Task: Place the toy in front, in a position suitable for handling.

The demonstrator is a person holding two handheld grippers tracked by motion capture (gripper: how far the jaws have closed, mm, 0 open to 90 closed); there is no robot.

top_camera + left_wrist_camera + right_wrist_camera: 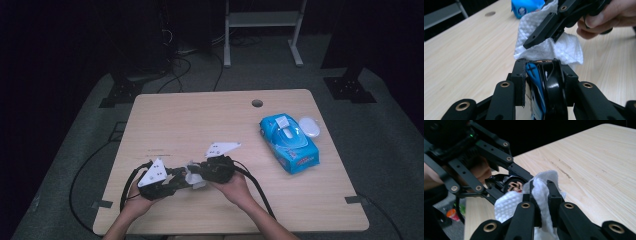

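Over the front middle of the table (175, 120) the two grippers meet tip to tip. My left gripper (540, 62) is shut on a small black and blue object (541, 82), glossy, with a coppery part (514, 185) at its end. My right gripper (540, 185) is shut on a crumpled white wipe (506, 207), which is pressed against that object's tip. From above, the wipe (194, 177) shows between the left gripper (186, 179) and the right gripper (199, 174). The wipe (554, 48) hangs over the object, hiding its far end.
A blue pack of wipes (289, 142) lies at the table's right, with a white oval lid (309, 126) beside it. A round hole (257, 103) sits near the far edge. Cables trail off the front edge from both grippers. A metal stand (262, 20) is on the floor beyond.
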